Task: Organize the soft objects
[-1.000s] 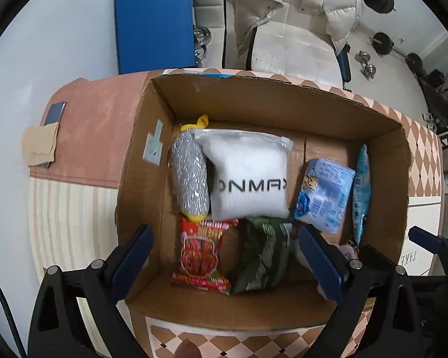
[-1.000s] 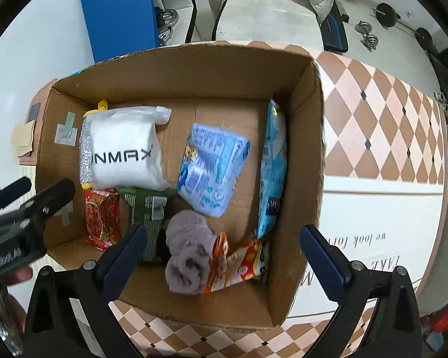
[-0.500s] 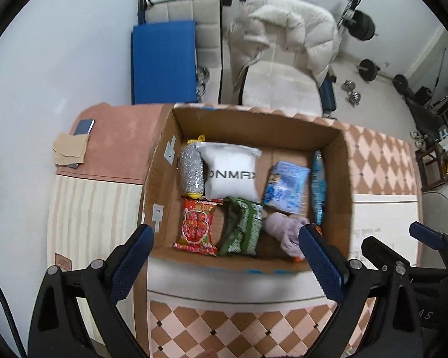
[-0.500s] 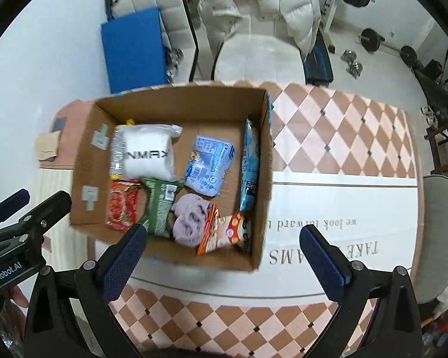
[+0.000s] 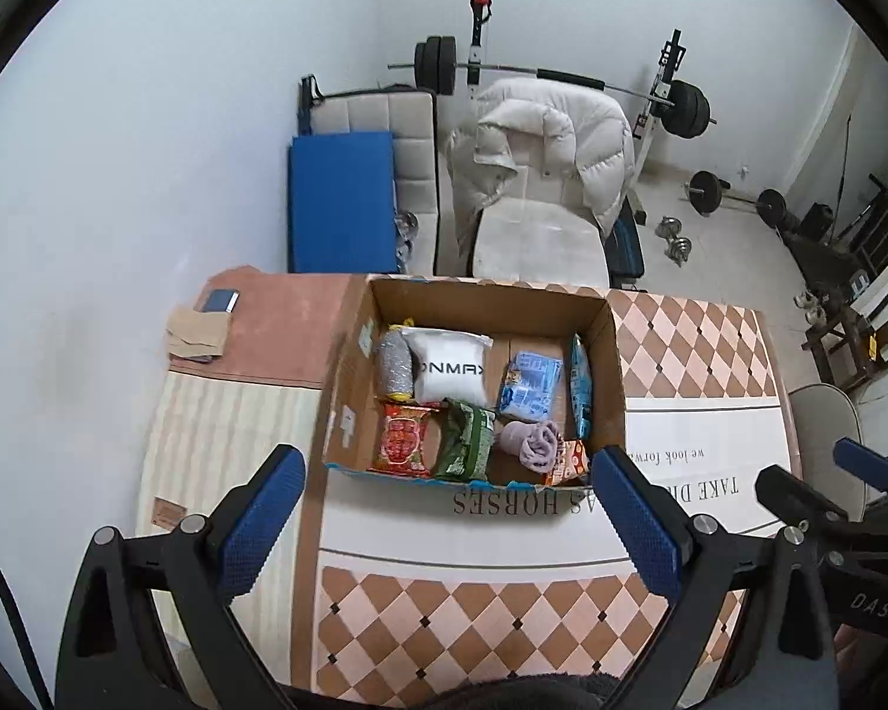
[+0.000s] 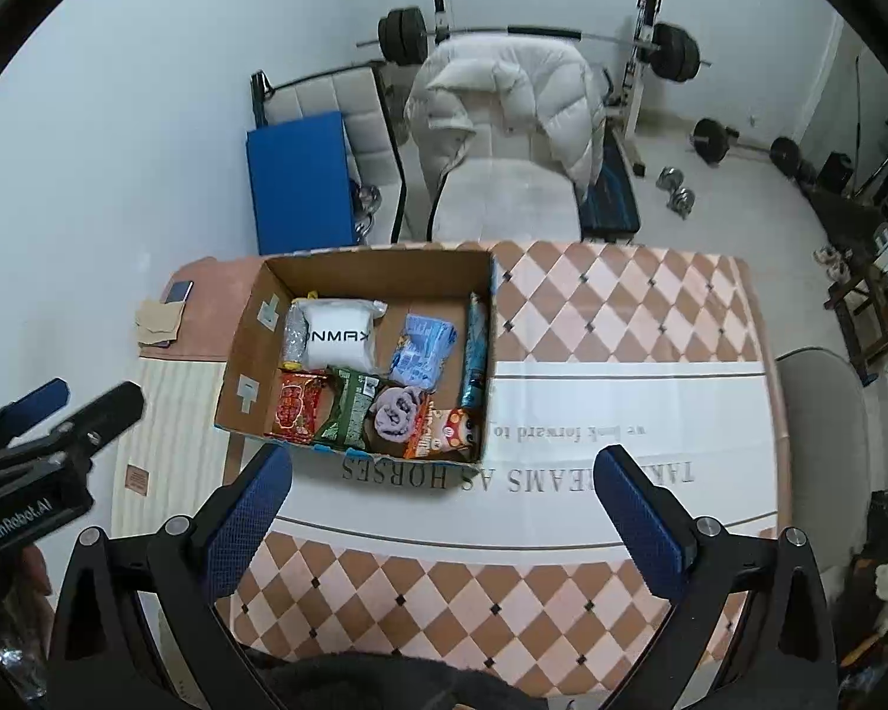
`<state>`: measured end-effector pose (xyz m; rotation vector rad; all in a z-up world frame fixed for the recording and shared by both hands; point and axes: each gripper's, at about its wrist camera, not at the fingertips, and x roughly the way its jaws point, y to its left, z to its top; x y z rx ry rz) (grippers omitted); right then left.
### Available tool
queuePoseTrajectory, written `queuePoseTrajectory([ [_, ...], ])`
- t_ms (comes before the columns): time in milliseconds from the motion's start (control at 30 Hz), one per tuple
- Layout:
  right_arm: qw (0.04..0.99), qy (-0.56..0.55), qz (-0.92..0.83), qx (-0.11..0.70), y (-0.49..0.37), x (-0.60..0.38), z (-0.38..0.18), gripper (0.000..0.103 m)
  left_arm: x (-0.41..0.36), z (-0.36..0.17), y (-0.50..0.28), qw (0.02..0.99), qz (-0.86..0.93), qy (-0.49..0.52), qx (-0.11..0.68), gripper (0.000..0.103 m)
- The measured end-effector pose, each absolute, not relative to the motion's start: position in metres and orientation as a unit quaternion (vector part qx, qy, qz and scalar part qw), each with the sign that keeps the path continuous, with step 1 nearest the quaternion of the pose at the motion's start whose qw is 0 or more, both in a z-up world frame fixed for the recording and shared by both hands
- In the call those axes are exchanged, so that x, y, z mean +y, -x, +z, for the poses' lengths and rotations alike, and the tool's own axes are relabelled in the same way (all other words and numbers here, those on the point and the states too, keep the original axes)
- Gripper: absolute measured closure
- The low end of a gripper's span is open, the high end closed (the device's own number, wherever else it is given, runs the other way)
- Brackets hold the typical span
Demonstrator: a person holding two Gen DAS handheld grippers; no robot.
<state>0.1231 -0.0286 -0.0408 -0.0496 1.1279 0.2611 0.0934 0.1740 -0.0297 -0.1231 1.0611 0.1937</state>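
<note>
On the checkered tablecloth (image 5: 681, 355), an open cardboard box (image 5: 613, 367) is seen, packed with soft items: a white pouch (image 5: 450, 368), a light blue packet (image 5: 530, 387), a red packet (image 5: 401, 439), a green packet (image 5: 465, 444) and a rolled purple cloth (image 5: 536, 444). Both the left gripper (image 5: 444, 523) and the right gripper (image 6: 441, 518) are held high above the table, fingers spread wide, nothing gripped.

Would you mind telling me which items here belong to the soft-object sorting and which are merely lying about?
Part of the job: cardboard box, white pouch, purple cloth roll, red snack packet, green packet.
Lying about: phone, white jacket, barbell, dumbbell.
</note>
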Motion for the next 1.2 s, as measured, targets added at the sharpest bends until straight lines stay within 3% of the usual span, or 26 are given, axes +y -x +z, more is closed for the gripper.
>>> queuePoseTrajectory([
  [533, 0.863, 0.054, 0.124, 0.486, -0.069, -0.034, 0.010, 0.000, 0.162, 0.002, -0.055, 0.870, 0.082, 0.059, 0.483, 0.003],
  [1200, 0.874, 0.059, 0.098, 0.472, -0.093, -0.023, -0.007, 0.000, 0.172, -0.025, -0.064, 0.865, 0.115, 0.054, 0.486, 0.000],
])
